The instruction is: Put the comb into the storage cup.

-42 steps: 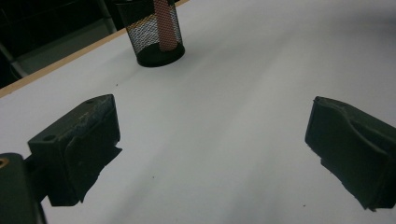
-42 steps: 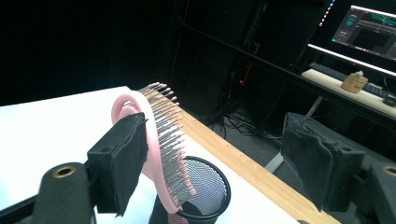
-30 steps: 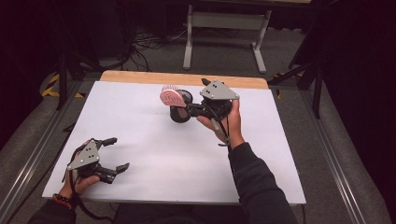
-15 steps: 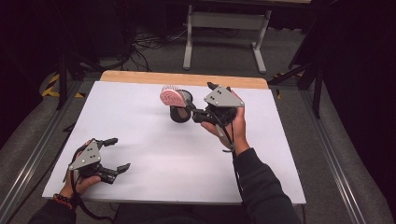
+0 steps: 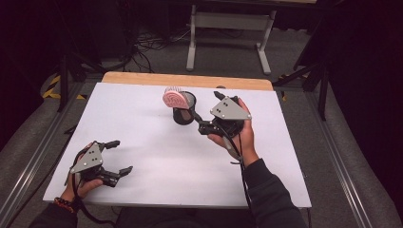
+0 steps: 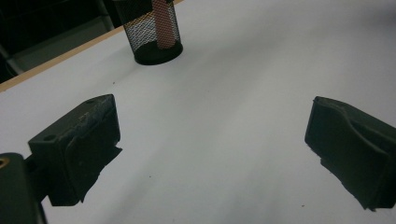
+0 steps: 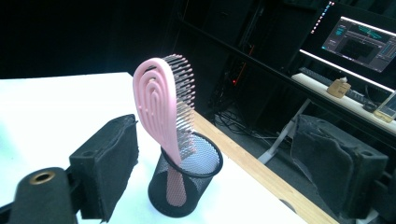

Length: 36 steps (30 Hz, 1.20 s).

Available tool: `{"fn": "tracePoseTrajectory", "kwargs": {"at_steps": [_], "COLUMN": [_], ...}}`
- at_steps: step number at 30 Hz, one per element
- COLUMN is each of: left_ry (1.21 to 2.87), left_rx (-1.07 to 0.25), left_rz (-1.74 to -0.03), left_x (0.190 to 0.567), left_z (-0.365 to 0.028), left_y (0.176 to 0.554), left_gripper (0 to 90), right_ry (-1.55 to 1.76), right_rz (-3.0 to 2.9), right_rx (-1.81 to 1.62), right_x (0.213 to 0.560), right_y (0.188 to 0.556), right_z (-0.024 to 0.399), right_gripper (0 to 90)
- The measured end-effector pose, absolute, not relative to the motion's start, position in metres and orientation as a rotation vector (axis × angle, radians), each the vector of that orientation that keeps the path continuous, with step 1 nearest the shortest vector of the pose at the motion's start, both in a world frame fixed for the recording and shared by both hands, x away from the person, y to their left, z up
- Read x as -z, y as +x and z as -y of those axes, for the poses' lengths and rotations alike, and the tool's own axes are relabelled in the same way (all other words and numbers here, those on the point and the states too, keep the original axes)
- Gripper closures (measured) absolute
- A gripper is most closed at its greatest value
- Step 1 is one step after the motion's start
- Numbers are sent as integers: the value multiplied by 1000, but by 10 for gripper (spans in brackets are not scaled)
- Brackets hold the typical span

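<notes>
Broadly, the white surface [image 5: 157,156] carries a black mesh cup [image 5: 183,114] near its far edge, with a pink hairbrush [image 5: 172,99] standing handle-down inside. Just beside the cup, the right gripper [image 5: 196,118] has been opening its jaws; nothing is between them. Well apart, the left gripper [image 5: 119,156] rests spread wide and empty.

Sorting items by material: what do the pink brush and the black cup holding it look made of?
Pink brush: likely moulded plastic, smooth matte back with raised swirl ridges. Black cup: apparently metal wire mesh, see-through walls with solid rim and base.
</notes>
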State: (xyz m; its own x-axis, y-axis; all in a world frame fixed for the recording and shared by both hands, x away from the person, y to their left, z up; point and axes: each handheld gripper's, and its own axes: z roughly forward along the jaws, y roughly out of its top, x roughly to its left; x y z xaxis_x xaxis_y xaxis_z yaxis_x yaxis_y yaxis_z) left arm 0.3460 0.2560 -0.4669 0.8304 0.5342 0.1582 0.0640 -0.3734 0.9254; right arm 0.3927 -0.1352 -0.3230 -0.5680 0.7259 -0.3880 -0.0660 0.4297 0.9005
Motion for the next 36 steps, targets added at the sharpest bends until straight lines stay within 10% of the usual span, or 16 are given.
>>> {"fn": "tracePoseTrajectory", "kwargs": {"at_steps": [36], "left_ry": [1925], "left_rx": [-532], "left_rz": [-441], "left_x": [468], "left_z": [-252], "left_y": [346], "left_gripper": [41], "right_ry": [578], "right_rz": [-1806], "right_rx": [-1170], "right_x": [373], "right_y": [359], "right_z": [178], "right_gripper": [136]}}
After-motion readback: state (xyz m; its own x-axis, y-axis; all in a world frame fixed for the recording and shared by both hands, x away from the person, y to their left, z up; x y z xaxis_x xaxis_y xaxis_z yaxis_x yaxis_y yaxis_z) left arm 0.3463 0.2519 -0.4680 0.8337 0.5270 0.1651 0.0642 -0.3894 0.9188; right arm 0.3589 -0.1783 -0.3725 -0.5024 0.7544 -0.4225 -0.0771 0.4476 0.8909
